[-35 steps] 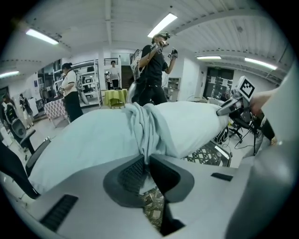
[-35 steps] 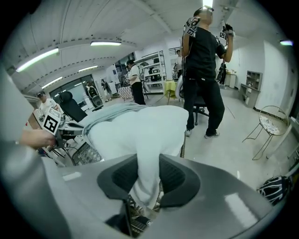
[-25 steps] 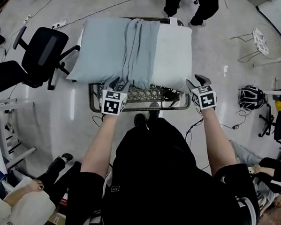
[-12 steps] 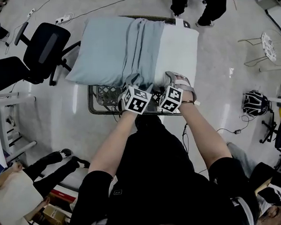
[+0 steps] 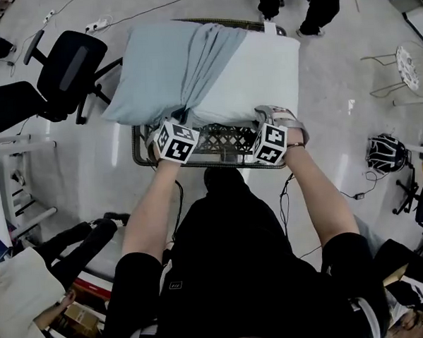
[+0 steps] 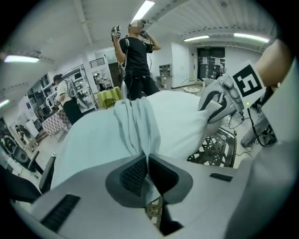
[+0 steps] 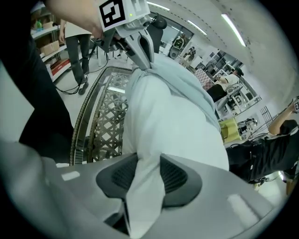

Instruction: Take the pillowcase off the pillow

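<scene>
A pillow lies on a metal lattice table point(image 5: 224, 139). Its left part is in a pale blue pillowcase point(image 5: 157, 69), and its bare white right part point(image 5: 259, 74) sticks out. My left gripper point(image 5: 183, 122) is at the near edge and has just been closing; in the left gripper view the jaws point(image 6: 147, 161) pinch bunched blue pillowcase fabric point(image 6: 135, 126). My right gripper point(image 5: 264, 115) has also just been closing; in the right gripper view point(image 7: 148, 170) it clamps the near edge of the white pillow point(image 7: 173, 126). The left gripper point(image 7: 142, 58) shows there too, gripping the blue cloth.
A black office chair point(image 5: 65, 73) stands left of the table. A person point(image 5: 316, 4) stands at the far side, another sits at lower left. A wire stool point(image 5: 404, 63), a helmet point(image 5: 384, 152) and cables lie on the floor to the right.
Both grippers met at the middle of the near edge half a second ago, then parted. The left now holds gathered pillowcase cloth further left; the right holds the white pillow's edge.
</scene>
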